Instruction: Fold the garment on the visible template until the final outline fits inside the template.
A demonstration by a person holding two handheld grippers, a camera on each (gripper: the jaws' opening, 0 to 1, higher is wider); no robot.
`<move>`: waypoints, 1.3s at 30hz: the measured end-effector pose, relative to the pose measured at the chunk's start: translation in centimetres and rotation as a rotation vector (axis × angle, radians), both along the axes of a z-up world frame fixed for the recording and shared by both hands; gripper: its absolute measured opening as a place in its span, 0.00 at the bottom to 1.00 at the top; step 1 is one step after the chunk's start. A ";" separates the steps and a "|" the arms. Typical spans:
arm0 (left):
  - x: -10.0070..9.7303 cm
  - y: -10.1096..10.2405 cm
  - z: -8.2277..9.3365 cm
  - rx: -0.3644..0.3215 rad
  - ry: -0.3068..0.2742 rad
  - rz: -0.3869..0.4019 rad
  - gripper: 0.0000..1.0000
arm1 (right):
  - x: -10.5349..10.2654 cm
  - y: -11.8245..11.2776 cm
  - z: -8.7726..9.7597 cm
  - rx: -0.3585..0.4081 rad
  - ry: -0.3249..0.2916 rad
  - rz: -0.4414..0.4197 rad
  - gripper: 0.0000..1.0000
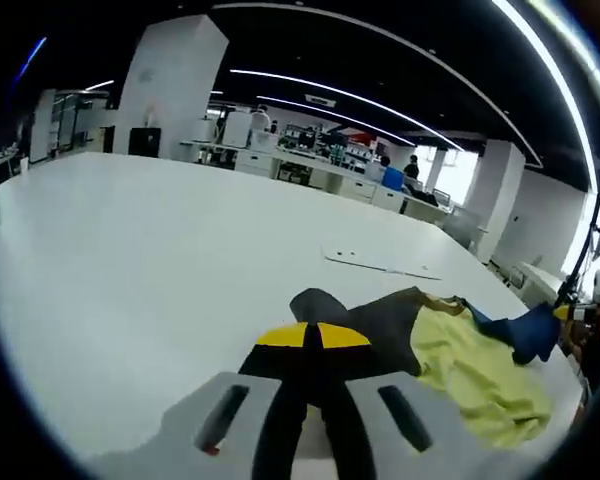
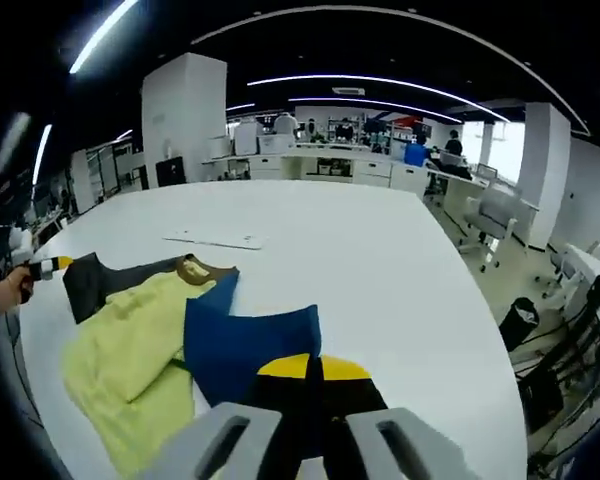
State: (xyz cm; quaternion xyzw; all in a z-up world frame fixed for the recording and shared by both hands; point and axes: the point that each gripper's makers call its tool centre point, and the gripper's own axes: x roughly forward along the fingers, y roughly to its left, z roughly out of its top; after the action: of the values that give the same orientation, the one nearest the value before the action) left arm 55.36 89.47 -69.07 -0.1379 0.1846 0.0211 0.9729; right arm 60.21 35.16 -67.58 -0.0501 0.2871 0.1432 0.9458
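The rumpled yellow, charcoal-grey and blue cloth garment (image 2: 170, 335) lies on the broad white table (image 2: 380, 280), its long axis running between our two grippers. Our left gripper (image 1: 312, 338) sits with its yellow tips closed together at the grey end (image 1: 365, 325); our right gripper (image 2: 312, 368) sits likewise at the blue end (image 2: 255, 345). Whether either truly pinches cloth we cannot tell. We judge each end equally near its own hand. A flat pale sheet (image 2: 212, 239), perhaps the template, lies well beyond the garment.
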 end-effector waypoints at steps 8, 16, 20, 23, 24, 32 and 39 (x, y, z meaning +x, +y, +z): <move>0.2 1.9 -1.9 0.028 0.048 0.027 0.00 | 1.5 -3.0 -0.9 0.055 -0.001 -0.115 0.00; 0.7 2.9 -2.7 0.049 0.076 0.017 0.00 | 1.8 -6.4 -2.8 0.083 0.038 -0.236 0.00; 0.8 3.5 -3.0 0.061 0.090 0.018 0.00 | 1.4 -7.6 -3.5 0.084 0.054 -0.276 0.00; 0.9 4.1 -3.3 0.070 0.100 0.023 0.00 | 1.0 -8.5 -4.1 0.084 0.062 -0.307 0.00; 0.9 4.2 -3.4 0.073 0.104 0.024 0.00 | 0.9 -8.6 -4.3 0.086 0.063 -0.309 0.00; 1.7 5.1 -3.6 0.145 0.132 0.009 0.00 | 1.0 -8.5 -5.4 0.106 0.087 -0.277 0.00; 2.0 5.4 -3.7 0.180 0.149 0.005 0.00 | 1.1 -8.8 -5.8 0.115 0.110 -0.282 0.00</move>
State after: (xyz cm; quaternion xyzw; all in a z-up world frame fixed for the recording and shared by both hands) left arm 57.34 94.91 -72.72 -0.0485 0.2534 0.0503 0.9648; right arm 61.27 26.37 -73.39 0.0529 0.3340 0.0278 0.9407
